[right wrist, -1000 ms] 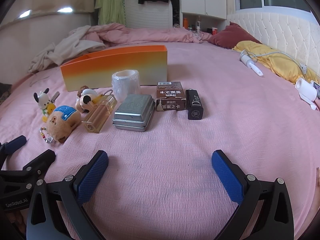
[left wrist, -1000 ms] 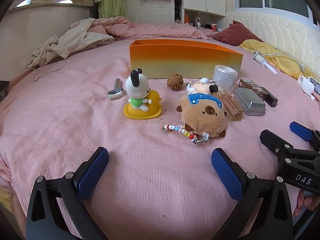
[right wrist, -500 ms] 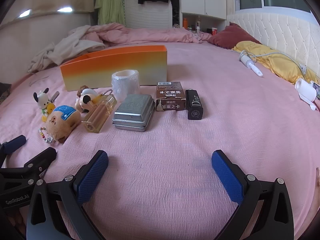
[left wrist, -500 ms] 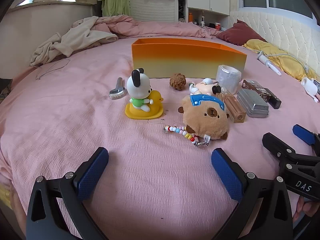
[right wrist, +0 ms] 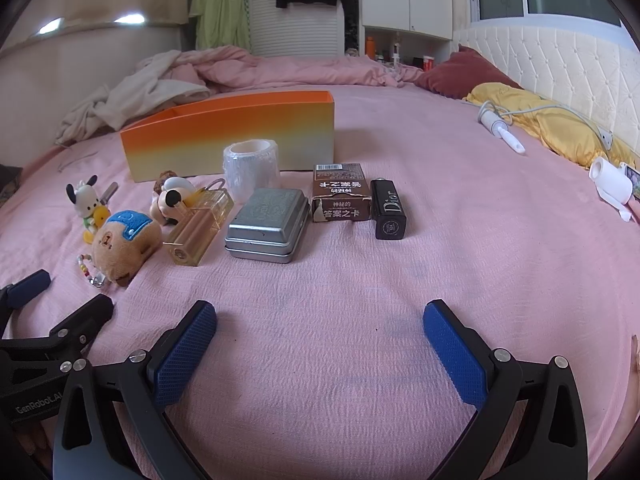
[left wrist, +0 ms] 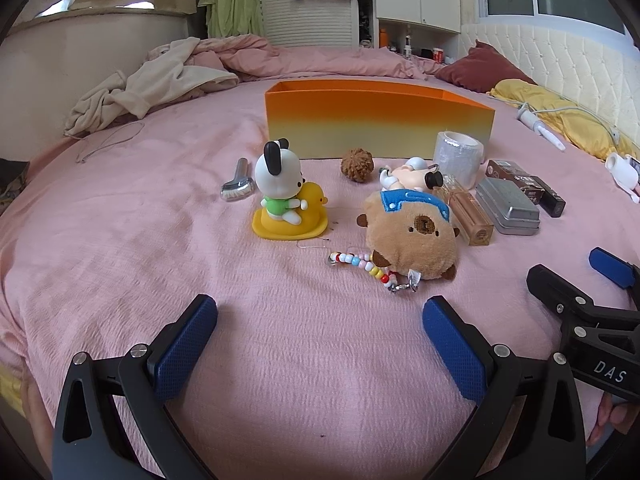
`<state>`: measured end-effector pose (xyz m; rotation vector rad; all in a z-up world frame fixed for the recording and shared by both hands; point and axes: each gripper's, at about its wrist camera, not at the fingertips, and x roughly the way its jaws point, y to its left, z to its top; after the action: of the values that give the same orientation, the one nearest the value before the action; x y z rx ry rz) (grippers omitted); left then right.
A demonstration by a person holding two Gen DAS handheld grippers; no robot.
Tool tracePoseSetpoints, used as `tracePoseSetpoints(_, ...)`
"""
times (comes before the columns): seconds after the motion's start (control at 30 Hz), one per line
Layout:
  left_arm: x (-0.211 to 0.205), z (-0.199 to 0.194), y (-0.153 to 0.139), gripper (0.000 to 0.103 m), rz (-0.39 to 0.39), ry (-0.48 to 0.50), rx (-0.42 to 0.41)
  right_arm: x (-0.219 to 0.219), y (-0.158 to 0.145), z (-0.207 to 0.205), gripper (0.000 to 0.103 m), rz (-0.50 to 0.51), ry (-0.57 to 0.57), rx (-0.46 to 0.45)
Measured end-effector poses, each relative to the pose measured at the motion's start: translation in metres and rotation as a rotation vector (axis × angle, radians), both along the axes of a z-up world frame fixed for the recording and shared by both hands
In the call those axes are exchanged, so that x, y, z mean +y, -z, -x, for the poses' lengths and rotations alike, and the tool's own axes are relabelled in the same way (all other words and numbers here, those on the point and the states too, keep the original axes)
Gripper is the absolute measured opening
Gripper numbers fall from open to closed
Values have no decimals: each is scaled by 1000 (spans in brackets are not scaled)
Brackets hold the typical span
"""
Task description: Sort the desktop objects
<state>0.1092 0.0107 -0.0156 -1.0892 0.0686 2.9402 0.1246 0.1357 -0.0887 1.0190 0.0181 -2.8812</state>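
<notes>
A long orange-to-cream box [left wrist: 378, 120] with thin flat walls stands open-topped on the crinkled pink bed [right wrist: 360, 320]; its inside is hidden from both views. In front of it lie a fuzzy brown plush [left wrist: 414, 236] with a bead chain [left wrist: 362, 264], a glossy dog figure on a yellow duck [left wrist: 286, 204], a wrinkled walnut [left wrist: 357, 164], a dull metal tin [right wrist: 266, 226], a brown card box [right wrist: 340, 192] and a black lipstick [right wrist: 388, 208]. The left gripper [left wrist: 320, 336] and right gripper [right wrist: 320, 336] both hover with jaws apart and empty, well short of the things.

Pink bed [right wrist: 440, 280] — orange box [right wrist: 240, 136], plush [left wrist: 412, 236], tin [right wrist: 266, 224] lie on it.
</notes>
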Motion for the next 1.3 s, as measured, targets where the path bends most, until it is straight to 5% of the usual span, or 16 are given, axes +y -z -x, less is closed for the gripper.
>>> tracePoseSetpoints(1.3, -11, 3, 0, 103, 0, 7, 0, 1, 0, 0, 103, -2, 0, 0)
